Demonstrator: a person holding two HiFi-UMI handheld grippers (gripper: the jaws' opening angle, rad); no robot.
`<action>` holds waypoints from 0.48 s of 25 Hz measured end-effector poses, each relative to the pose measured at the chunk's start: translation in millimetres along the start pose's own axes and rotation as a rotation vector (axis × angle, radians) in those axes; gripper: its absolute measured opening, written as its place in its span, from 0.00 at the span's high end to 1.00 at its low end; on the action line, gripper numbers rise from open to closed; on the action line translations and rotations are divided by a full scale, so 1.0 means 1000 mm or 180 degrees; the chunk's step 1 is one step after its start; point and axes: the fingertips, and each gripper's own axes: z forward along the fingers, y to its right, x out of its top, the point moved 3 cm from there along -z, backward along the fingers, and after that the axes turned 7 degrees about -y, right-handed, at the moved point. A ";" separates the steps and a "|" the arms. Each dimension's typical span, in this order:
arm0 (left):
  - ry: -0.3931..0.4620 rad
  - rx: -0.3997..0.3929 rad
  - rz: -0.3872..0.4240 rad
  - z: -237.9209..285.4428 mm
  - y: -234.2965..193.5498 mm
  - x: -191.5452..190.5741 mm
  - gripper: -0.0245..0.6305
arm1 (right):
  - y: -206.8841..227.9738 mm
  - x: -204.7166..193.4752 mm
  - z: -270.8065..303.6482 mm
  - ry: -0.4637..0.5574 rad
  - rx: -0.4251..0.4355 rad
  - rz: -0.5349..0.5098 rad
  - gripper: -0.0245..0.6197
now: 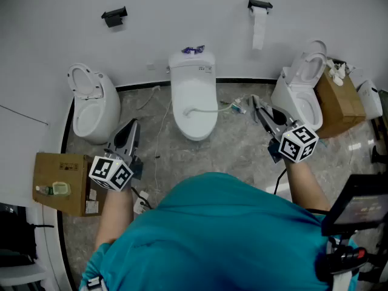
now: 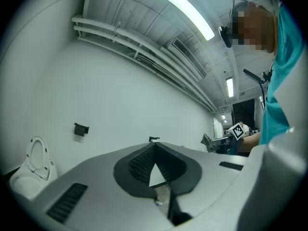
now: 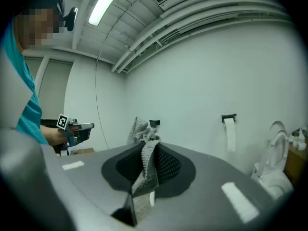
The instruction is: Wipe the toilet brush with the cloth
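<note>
While both grippers point at the far wall, the toilet brush (image 1: 212, 109) lies on the closed lid of the middle toilet (image 1: 194, 80). Its long axis runs left-right. One end curls into a small hook on the lid at the left. The other end points right and sticks out past the toilet's right side, over the marble floor (image 1: 233, 153).

Brush look: thin white rod, slightly bowed, with a pale blue-green bit at the right end. It's too small to make out bristles.

The right gripper (image 1: 255, 103) sits just right of that blue-green end; can't tell if they touch. Its jaws are clamped on a grey waffle-textured cloth (image 3: 145, 163), which stands up crumpled between the pads and pokes out past the tips.

The left gripper (image 1: 131, 128) is at near left, well apart from the brush. Its jaws are pressed together at the tips with nothing between them, and only the white wall shows through the small gap behind.

A left toilet (image 1: 91, 105) has its seat up, and so does a right toilet (image 1: 300, 90). A toilet paper roll (image 1: 259, 32) hangs on the far wall. A cardboard box (image 1: 57, 183) sits at near left.
</note>
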 end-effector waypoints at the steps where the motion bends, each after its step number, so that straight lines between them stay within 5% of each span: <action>1: 0.0001 0.0001 -0.0005 0.000 0.001 -0.001 0.95 | 0.000 0.000 -0.001 0.0001 0.0001 0.0001 0.89; 12: -0.0008 -0.0016 -0.0025 0.002 0.003 -0.003 0.95 | 0.000 -0.002 -0.001 0.0000 0.0012 -0.0023 0.89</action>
